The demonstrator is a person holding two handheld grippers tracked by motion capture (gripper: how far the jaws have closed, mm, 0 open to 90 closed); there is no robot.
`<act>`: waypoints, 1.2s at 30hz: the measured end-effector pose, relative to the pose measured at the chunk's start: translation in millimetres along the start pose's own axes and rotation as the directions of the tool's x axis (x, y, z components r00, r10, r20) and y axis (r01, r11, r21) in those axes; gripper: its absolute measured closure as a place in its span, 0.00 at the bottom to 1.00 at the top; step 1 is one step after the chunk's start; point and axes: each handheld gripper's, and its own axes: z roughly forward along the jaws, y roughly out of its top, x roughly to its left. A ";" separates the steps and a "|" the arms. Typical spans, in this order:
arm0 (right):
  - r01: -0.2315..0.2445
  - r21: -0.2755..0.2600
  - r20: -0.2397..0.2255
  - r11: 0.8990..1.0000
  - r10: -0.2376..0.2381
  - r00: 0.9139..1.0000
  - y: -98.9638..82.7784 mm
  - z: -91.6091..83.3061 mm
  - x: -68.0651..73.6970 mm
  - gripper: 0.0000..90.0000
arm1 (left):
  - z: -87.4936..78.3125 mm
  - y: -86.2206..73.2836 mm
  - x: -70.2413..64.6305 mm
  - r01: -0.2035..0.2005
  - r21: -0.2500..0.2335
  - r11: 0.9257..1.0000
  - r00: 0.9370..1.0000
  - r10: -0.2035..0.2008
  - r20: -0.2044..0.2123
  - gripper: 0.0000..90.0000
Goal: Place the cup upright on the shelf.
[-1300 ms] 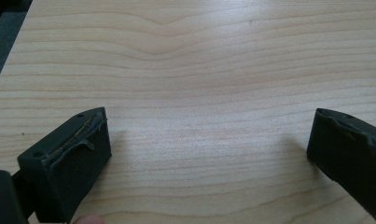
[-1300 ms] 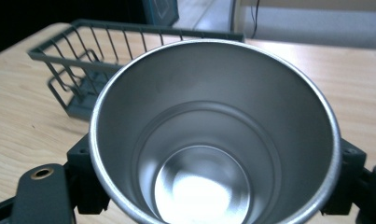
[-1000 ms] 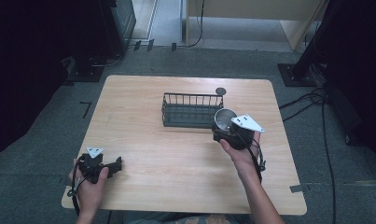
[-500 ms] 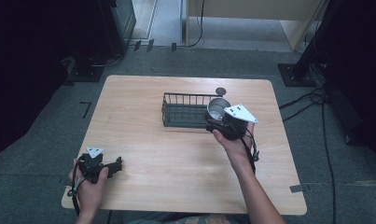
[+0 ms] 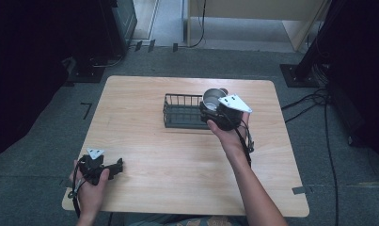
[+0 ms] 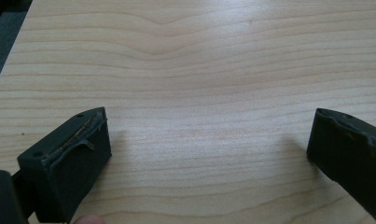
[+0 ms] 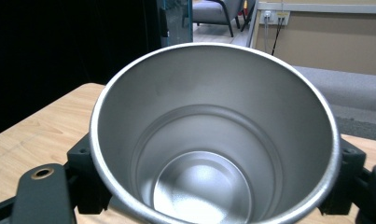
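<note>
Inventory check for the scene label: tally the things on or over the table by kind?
Steel cup: 1, empty, clamped in the right tongs over the basket end
Black wire basket: 1
Small round dark lid-like thing behind the cup: 1, too small to identify
Tongs: 2, the left tongs open on bare table
Total: 5

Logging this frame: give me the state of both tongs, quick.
Left tongs: open, nothing between them, low over the table.
Right tongs: shut on the steel cup, held over the wire basket.
</note>
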 end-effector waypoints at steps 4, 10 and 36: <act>0.005 -0.003 0.004 1.000 -0.005 1.000 4.6 11.8 0.9 0.20 | 0.0 0.0 0.0 0.000 0.000 1.000 1.000 0.000 0.000 0.00; -0.004 0.007 0.015 1.000 0.004 1.000 6.2 26.1 1.3 0.20 | -0.1 0.0 0.0 0.000 0.001 1.000 1.000 0.000 0.000 0.00; -0.031 0.091 0.066 0.995 0.025 0.998 -7.2 75.2 -4.5 0.20 | -0.1 0.0 -0.3 -0.007 0.001 1.000 1.000 0.007 0.005 0.00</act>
